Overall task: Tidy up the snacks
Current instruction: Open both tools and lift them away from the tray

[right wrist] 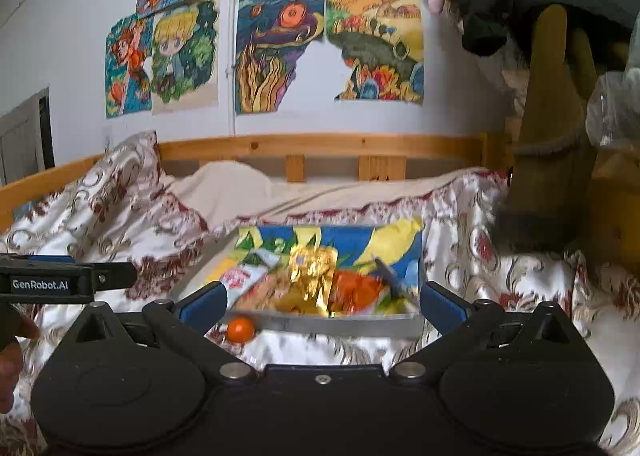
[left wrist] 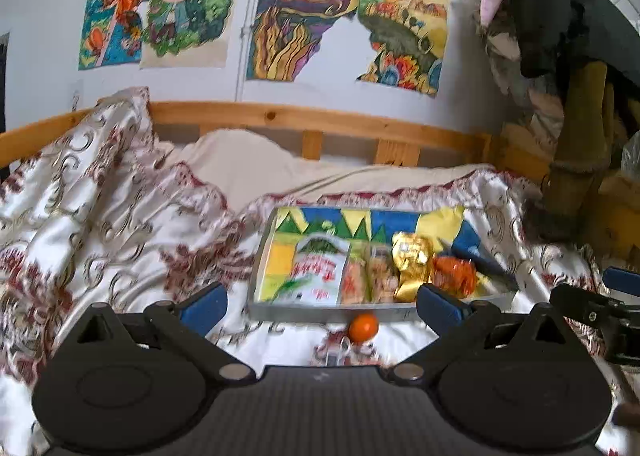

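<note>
A grey tray (left wrist: 320, 313) lined with a colourful drawing lies on the bed. It holds a white and red packet (left wrist: 316, 272), wrapped biscuits (left wrist: 370, 276), a gold foil packet (left wrist: 412, 260) and an orange packet (left wrist: 456, 270). A small orange ball (left wrist: 363, 327) rests on the bedspread just in front of the tray's near wall. My left gripper (left wrist: 320, 306) is open and holds nothing, short of the tray. My right gripper (right wrist: 322, 302) is likewise open and holds nothing, facing the same tray (right wrist: 360, 326), with the ball (right wrist: 240, 329) near its left finger. The gold packet (right wrist: 314, 276) shows blurred.
A white bedspread with red floral print (left wrist: 120, 216) covers the bed, bunched up at the left. A wooden bed rail (left wrist: 280, 118) runs along the wall with drawings (left wrist: 304, 16). Clothes and a mustard post (left wrist: 576, 116) crowd the right. A hand (right wrist: 12, 352) holds the left gripper's body (right wrist: 44, 284).
</note>
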The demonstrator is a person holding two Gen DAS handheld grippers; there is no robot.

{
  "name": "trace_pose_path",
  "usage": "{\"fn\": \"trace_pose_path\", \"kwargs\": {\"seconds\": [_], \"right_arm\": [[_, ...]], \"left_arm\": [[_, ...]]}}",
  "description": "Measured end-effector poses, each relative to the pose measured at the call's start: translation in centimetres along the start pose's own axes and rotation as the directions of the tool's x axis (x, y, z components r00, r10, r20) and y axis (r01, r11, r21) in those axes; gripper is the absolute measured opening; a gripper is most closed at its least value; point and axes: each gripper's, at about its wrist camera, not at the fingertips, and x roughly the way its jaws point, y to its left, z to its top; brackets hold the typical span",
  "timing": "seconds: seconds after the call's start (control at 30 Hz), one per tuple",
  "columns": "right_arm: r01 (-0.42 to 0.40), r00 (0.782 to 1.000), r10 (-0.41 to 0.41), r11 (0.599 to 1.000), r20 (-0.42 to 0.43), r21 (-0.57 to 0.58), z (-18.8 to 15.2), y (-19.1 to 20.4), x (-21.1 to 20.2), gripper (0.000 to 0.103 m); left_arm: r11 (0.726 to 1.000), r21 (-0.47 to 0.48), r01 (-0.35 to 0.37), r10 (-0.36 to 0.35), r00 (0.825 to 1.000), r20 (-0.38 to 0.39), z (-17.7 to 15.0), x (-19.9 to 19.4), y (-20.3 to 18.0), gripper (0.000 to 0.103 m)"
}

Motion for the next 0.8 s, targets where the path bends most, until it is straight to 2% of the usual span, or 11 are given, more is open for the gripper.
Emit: {"fn": "trace_pose_path", "kwargs": {"seconds": [0.2,0.4,0.63,0.8], "right_arm": [[-0.005,0.997,0.006,1.0,-0.077,0.02,-1.7,0.3,-0.4,0.102],[-0.018,0.993,0.021,0.999,-0.113,0.029,-2.6,0.7,-0.7,0.102],[-0.039,0.984,0.041,0.999,-0.175,0.013,-3.9,1.4,0.0,0.102],[-0.05,0.979,0.053,0.999,-0.199,0.016,-4.6,1.5,0.5,0.102]], "left_arm": [[0.999,-0.017,-0.037,0.036,0.999,-0.038,-1.8,-0.8,0.7,0.103],[0.998,-0.019,-0.06,0.058,0.994,-0.092,-3.5,-1.1,1.2,0.103],[0.997,-0.03,-0.068,0.061,0.981,-0.186,-4.7,-0.1,1.5,0.103],[0.997,-0.027,-0.067,0.06,0.975,-0.215,-5.3,0.4,1.5,0.103]]}}
